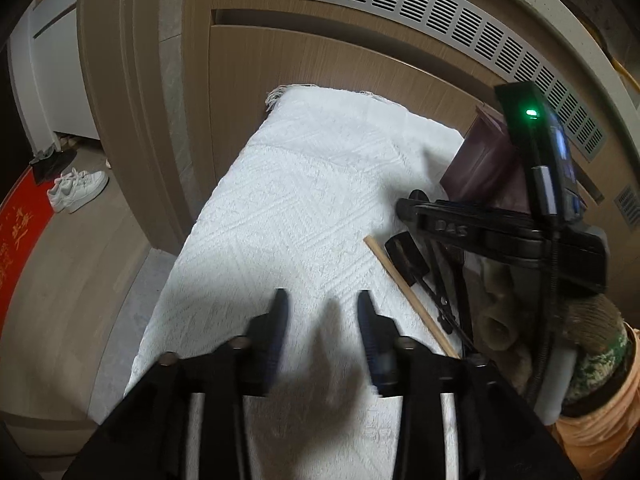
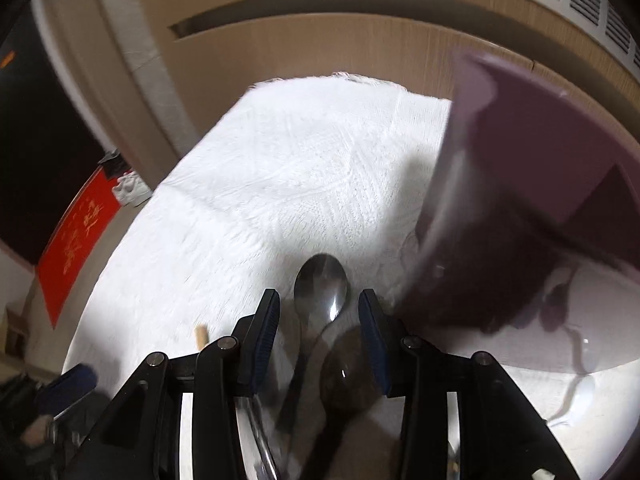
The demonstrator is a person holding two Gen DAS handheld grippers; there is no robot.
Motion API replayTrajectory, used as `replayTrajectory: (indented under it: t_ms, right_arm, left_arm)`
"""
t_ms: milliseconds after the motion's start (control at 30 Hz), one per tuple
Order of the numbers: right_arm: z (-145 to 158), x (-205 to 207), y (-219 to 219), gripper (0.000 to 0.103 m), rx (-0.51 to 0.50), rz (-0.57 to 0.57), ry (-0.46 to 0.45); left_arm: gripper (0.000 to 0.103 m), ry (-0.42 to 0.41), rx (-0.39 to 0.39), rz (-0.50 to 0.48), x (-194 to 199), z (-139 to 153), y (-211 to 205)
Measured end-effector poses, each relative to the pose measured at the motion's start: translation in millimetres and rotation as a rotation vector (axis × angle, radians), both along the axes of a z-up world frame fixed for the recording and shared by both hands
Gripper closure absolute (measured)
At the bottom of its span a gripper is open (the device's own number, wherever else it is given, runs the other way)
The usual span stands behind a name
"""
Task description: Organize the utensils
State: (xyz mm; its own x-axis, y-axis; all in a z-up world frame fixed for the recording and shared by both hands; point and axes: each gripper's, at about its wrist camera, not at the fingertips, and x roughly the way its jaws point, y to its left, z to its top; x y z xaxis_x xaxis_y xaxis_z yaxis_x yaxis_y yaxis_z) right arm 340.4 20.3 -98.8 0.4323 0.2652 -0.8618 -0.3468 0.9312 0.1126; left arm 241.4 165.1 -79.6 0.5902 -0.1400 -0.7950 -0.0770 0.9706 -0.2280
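Between the fingers of my right claw [image 2: 318, 300] lies a metal spoon [image 2: 320, 284] on the white cloth [image 2: 280, 168] of the worktop. Its bowl points away from the claw and its handle runs back under it, so the long axis follows the fingers. The jaws stand partly apart and do not touch the spoon. A second, darker spoon [image 2: 344, 364] lies just right of the handle. Right of the claw stands a purple holder [image 2: 520, 184], blurred. My left claw [image 1: 322, 308] is also partly open, with only cloth between its fingers. Only the left view shows a wooden chopstick [image 1: 408, 296], lying diagonally right of that claw, and the gloved hand [image 1: 592, 344] carrying the right tool.
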Motion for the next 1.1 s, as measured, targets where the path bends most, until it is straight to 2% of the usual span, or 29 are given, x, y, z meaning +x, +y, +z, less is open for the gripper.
replayTrajectory:
  t_ms: [67, 133, 167, 200, 233, 367, 500, 567, 767, 967, 1100]
  right_arm:
    - [-1.4, 2.8, 10.1, 0.053, -0.045, 0.012, -0.023]
    - [-2.1, 0.8, 18.9, 0.055, -0.097, 0.038, -0.044]
    - [-1.3, -0.4, 20.7, 0.06, -0.111, 0.056, -0.05]
    - [-0.3, -1.0, 20.3, 0.075, -0.11, 0.071, -0.047]
    - [1.6, -2.4, 18.5, 0.077, -0.115, 0.085, -0.046]
    - [10.2, -14.4, -4.1, 0.077, -0.092, 0.117, -0.018]
    - [30.5, -39.1, -42.2, 0.077, -0.051, 0.129, -0.019]
    - [37.7, -49.3, -58.4, 0.077, -0.038, 0.133, -0.023]
    - [50.2, -78.9, -101.6, 0.077, -0.011, 0.132, -0.07]
    - [56.4, -92.2, -131.7, 0.077, 0.034, 0.12, -0.115]
    - [56.2, -93.9, -137.3, 0.077, 0.048, 0.114, -0.132]
  left_arm:
    - [0.061, 0.004, -0.008, -0.002, 2.7, -2.2, 0.0]
    - [0.061, 0.009, -0.014, -0.001, 3.6, -3.3, 0.7]
    - [0.061, 0.012, -0.015, 0.0, 4.0, -4.1, 0.7]
    - [0.061, 0.017, -0.015, 0.002, 5.0, -5.1, 0.5]
    - [0.061, 0.025, -0.015, 0.002, 5.7, -6.4, -0.5]
    - [0.061, 0.053, -0.013, -0.035, 7.5, -10.2, -15.0]
    - [0.061, 0.083, -0.065, -0.125, 14.3, -8.7, -42.6]
    - [0.061, 0.09, -0.071, -0.138, 22.7, -6.4, -55.4]
    - [0.061, 0.156, -0.11, -0.093, 61.1, -7.2, -79.1]
    - [0.062, 0.251, -0.076, 0.019, 95.7, -20.1, -77.9]
    - [0.062, 0.279, -0.061, 0.028, 111.9, -20.7, -84.7]
